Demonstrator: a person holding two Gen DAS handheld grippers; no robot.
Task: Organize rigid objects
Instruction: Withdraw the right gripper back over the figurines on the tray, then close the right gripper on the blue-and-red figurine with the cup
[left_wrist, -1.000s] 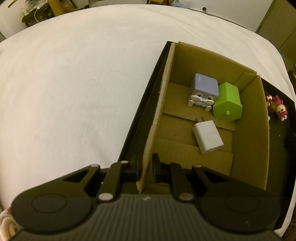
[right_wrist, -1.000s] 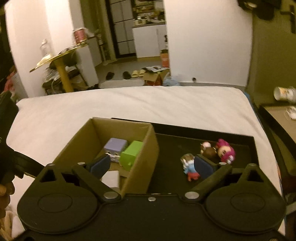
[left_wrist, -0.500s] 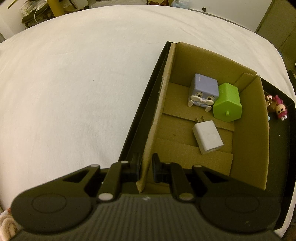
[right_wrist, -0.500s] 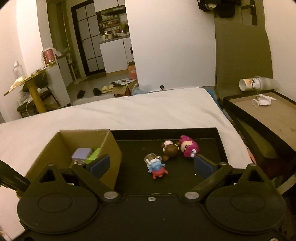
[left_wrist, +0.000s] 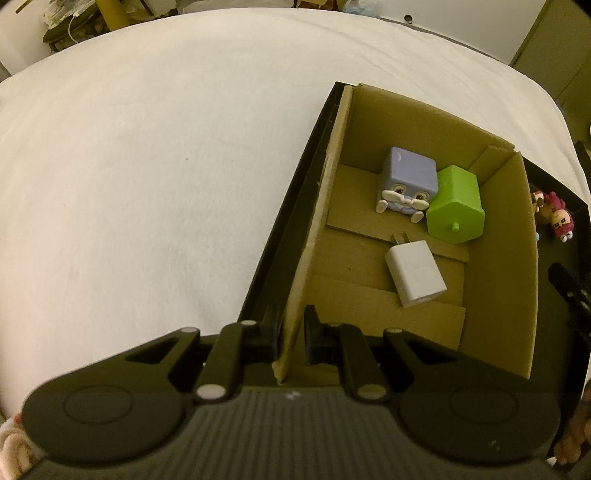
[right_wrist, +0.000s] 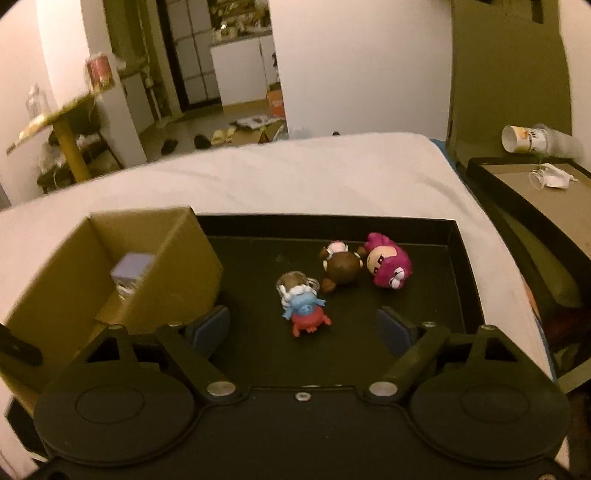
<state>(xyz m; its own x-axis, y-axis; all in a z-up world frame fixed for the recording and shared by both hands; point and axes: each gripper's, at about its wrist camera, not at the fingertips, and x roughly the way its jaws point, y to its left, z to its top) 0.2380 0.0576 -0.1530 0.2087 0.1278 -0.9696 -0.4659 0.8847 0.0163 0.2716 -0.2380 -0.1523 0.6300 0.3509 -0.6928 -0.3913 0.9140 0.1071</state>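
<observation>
My left gripper (left_wrist: 291, 332) is shut on the near left wall of a cardboard box (left_wrist: 317, 229). In the box lie a purple cube toy (left_wrist: 408, 179), a green block (left_wrist: 456, 210) and a white charger (left_wrist: 415, 273). My right gripper (right_wrist: 303, 328) is open and empty above a black tray (right_wrist: 458, 266). A blue and red figure (right_wrist: 303, 308) lies between and just beyond its fingers. A brown figure (right_wrist: 341, 267) and a pink figure (right_wrist: 388, 266) lie further back. The box (right_wrist: 177, 266) stands at the tray's left.
The tray sits on a white bed (left_wrist: 147, 184). A side table (right_wrist: 535, 184) with a cup (right_wrist: 521, 138) and a mask stands to the right. A yellow stand (right_wrist: 66, 136) is at the far left.
My right gripper has swung right from over the box to over the tray, facing the three figures. My left gripper has kept its hold on the box wall.
</observation>
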